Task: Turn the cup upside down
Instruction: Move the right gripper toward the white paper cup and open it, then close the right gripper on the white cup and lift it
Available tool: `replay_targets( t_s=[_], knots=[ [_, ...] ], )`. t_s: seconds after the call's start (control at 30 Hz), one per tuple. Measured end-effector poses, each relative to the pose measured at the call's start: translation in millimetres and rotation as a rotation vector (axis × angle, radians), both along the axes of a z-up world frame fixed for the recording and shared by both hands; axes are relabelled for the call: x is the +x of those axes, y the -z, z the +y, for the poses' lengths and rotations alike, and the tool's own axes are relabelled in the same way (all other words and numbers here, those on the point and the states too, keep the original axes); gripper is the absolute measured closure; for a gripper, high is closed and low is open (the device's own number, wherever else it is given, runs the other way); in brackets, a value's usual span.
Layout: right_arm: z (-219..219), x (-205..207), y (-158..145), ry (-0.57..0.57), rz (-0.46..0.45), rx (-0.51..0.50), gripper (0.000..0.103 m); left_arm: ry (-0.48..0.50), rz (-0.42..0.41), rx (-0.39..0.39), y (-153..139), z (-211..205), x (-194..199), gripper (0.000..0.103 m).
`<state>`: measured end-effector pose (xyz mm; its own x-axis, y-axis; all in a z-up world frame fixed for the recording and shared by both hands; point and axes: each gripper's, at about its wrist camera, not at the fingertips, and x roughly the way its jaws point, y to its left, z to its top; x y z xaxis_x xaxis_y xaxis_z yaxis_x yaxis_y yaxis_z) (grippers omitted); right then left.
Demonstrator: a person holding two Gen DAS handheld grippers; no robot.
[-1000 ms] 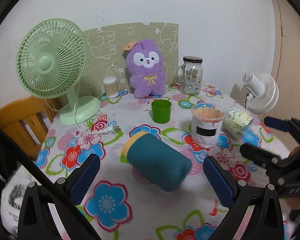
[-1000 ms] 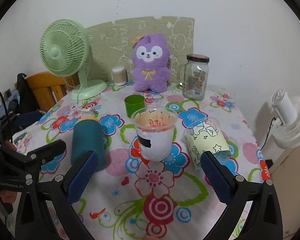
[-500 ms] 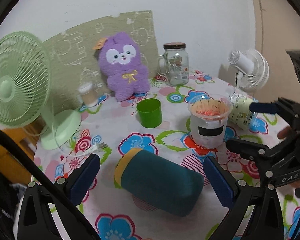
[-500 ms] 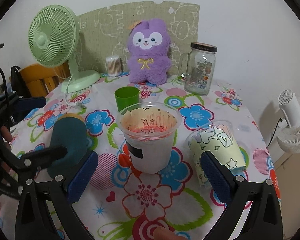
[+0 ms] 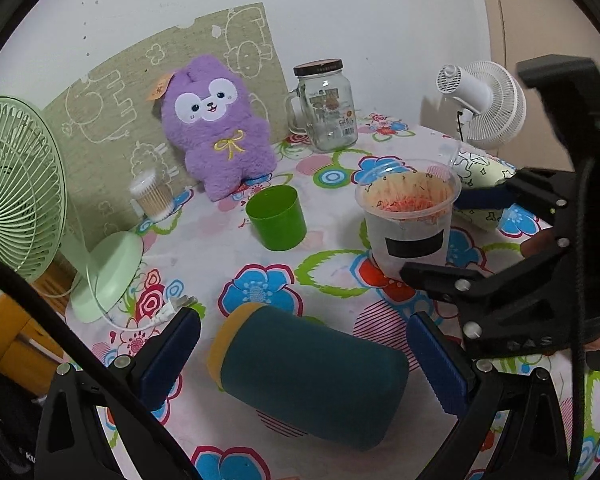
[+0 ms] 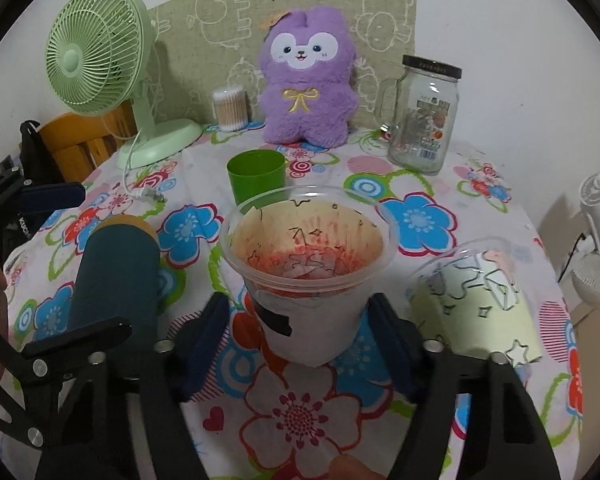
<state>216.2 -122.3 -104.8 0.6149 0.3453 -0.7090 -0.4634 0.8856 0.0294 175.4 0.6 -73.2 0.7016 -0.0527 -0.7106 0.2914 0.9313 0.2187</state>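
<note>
Right tongs (image 6: 300,332) flank the black-labelled cup (image 6: 306,276), unclosed — left tongs (image 5: 304,356) wide.

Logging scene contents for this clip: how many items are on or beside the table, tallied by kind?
Cups: 3 – stained clear cup, green cup, tipped patterned cup
Fans: 2 – green fan, white fan
Teal bottle: 1
Glass jar: 1
Purple plush: 1
Cotton swab box: 1
Total: 9
</note>
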Motion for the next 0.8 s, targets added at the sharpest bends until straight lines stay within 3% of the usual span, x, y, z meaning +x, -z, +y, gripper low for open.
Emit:
replay_targets(
  t_s=[0.07,0.37,0.8],
  knots=[
    [1,1,0,-0.006,-0.004,0.004,0.041,-0.006,0.000,0.003,0,1,1,0.000],
    [-4,-4,-9,-0.005,-0.001,0.023,0.043,-0.020,-0.007,-0.019,-4,7,-5,0.000],
    [-32,-63,-59,-0.031,0.091,0.019,0.043,-0.003,-0.016,-0.092,-29,4,-55,0.000]
  ],
)
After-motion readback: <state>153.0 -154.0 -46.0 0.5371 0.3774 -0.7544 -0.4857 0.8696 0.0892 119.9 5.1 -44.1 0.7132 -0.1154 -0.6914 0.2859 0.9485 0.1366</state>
